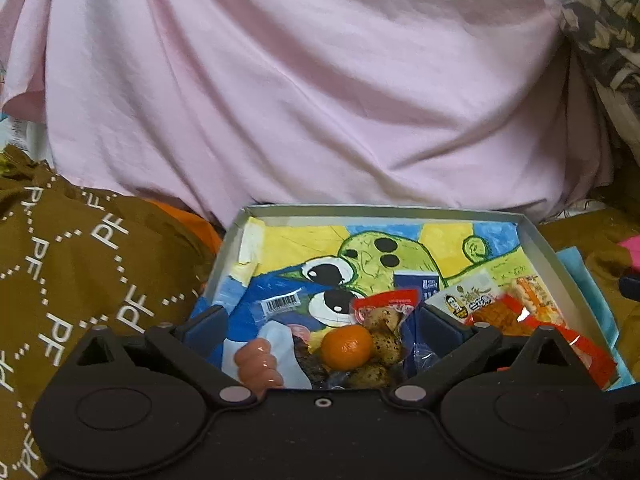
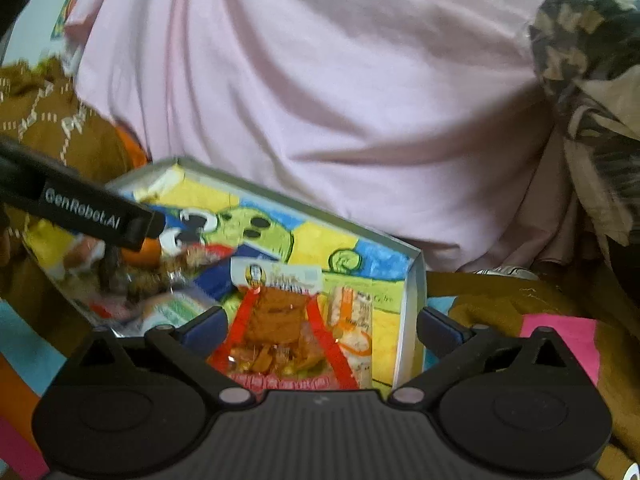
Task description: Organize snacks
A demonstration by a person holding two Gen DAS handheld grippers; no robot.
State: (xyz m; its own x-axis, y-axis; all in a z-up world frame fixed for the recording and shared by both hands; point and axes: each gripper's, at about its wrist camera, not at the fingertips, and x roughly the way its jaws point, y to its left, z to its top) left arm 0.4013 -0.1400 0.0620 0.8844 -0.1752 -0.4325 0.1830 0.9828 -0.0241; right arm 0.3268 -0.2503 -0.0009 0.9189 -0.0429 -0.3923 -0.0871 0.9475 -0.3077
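Both my tongs spread wide, nothing between the pads. Left gripper (image 1: pixel 322 322) hangs over the near-left end of the shallow box (image 1: pixel 536 236); right gripper (image 2: pixel 320 320) over its near-right end. Box: thin grey card walls, rectangular, floor lined w/ a crayon-type cartoon drawing. Snacks lie inside, near end: round glossy orange (image 1: pixel 346 347), speckled eggs in crinkly clear pack w/ red top (image 1: pixel 386 334), smooth pink sausage links (image 1: pixel 258 364), blue foil pack w/ barcode (image 1: pixel 260 308). Red-edged clear pouch of brown pieces (image 2: pixel 280 320) lies flat, long axis running away from me, white label end pointing to far wall. Behind: soft wrinkled pink cloth (image 1: pixel 300 80); brown "PF" fabric (image 1: pixel 80 260) at left.
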